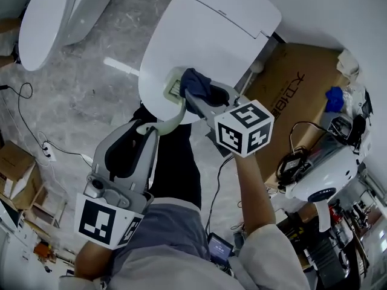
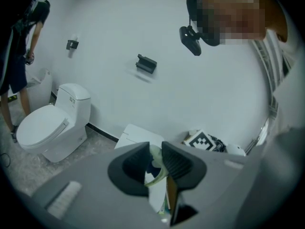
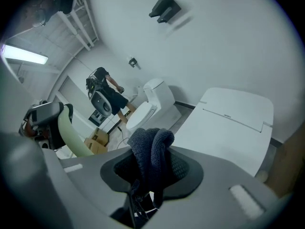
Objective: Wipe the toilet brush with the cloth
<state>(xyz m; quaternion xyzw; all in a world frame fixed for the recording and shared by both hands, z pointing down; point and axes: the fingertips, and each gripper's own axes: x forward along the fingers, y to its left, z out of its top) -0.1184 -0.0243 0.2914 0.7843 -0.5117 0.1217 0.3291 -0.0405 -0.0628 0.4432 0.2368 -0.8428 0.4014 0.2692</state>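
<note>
In the head view the left claw [image 1: 149,127] is pinched nearly together on the thin, pale green handle of the toilet brush [image 1: 173,115]. The handle curves up toward 12 o'clock, to the brush's boxy head over the closed toilet lid [image 1: 211,29]. The left gripper view shows the same handle [image 2: 159,173] wedged between that claw's dark pads. The right claw [image 1: 199,98] is clamped on the dark blue cloth [image 1: 196,82], which bulges out past its tips. It sits just at 2 o'clock of the brush head, touching it or very nearly so. In the right gripper view the cloth [image 3: 150,151] fills the gap between the pads as a rolled wad.

The main risk looks like leverage. The left claw holds the handle far from the head, so sideways pressure from the cloth could twist the slim handle in the pads or swing the head away. A second risk is the cloth itself. Since it is held as a bunch, a hard drag along the brush could pull it out of the right claw or leave only a small patch wiping. The head also hangs close above the lid, so pressing down could knock it against the lid.
</note>
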